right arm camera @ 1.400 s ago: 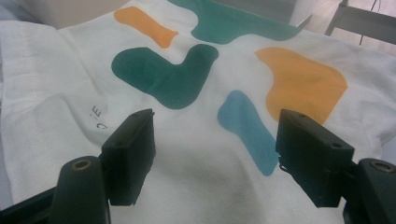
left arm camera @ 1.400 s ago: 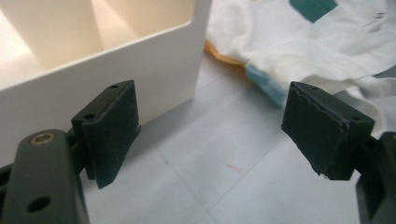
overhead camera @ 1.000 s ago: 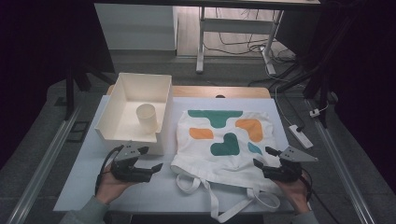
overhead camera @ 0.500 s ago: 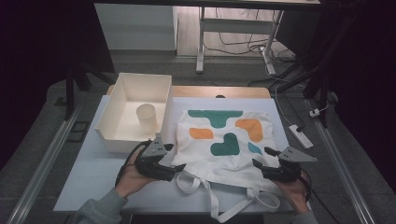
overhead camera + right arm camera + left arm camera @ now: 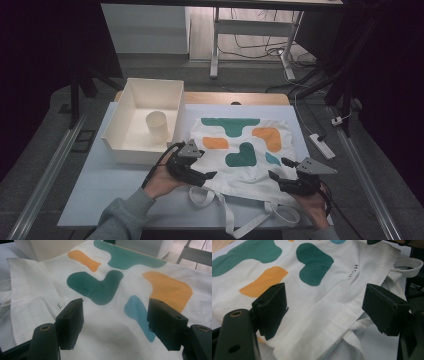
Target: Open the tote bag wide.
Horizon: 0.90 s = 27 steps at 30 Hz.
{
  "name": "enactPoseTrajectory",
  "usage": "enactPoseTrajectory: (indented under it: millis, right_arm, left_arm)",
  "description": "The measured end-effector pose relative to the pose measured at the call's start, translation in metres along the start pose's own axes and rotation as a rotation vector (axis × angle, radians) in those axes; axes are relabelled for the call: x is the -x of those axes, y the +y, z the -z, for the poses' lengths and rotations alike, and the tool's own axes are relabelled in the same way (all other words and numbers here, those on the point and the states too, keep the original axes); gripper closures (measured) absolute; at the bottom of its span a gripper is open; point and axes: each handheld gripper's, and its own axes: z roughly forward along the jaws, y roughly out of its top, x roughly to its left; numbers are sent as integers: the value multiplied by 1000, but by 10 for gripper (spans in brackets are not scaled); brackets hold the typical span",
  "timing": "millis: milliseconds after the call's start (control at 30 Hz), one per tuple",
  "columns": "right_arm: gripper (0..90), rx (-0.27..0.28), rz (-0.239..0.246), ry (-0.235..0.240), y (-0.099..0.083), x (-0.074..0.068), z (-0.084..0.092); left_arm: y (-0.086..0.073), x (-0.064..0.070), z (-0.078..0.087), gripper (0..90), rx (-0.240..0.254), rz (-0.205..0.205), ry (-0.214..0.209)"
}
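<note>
On the white table [image 5: 100, 185] the tote bag [image 5: 240, 150] lies flat, handles toward the person — left gripper [image 5: 207, 176] and right gripper [image 5: 276, 176] both gape empty at its near corners.

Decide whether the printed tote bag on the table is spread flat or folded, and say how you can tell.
Spread flat: the tote bag lies open-faced on the table, all its coloured shapes showing, handles trailing off the near edge.

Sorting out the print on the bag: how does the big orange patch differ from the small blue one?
The orange patch is broad and blocky; the blue patch is narrower and smaller. The orange patch sits farther up the bag; the blue patch lies nearer the right gripper. Both are flat, rounded shapes.
</note>
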Motion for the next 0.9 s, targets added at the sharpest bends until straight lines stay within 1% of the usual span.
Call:
enactPoseTrajectory:
  millis: [100,133,233,367,467,533,700,900]
  right_arm:
    - [299,3,1,-2,0,0,0]
    - [301,3,1,-1,0,-1,0]
    - [302,1,7,0,0,-2,-1]
    - [306,0,16,2,0,-3,-1]
    - [306,1,19,6,1,-4,-2]
    - [306,-3,24,9,1,-6,-3]
    - [308,-1,31,12,2,-8,-4]
    - [308,-8,34,19,1,-9,-6]
  left_arm:
    - [0,1,-8,202,-8,6,-16]
    - [0,1,-9,202,-17,0,-17]
    - [-3,3,-12,202,-30,-3,-15]
    - [-11,4,-14,202,-57,-10,-11]
    - [-15,4,-16,202,-64,7,-20]
    - [-15,5,-18,204,-67,7,-25]
    - [-15,10,-25,207,-80,-5,-42]
    - [-17,16,-36,207,-117,-24,-58]
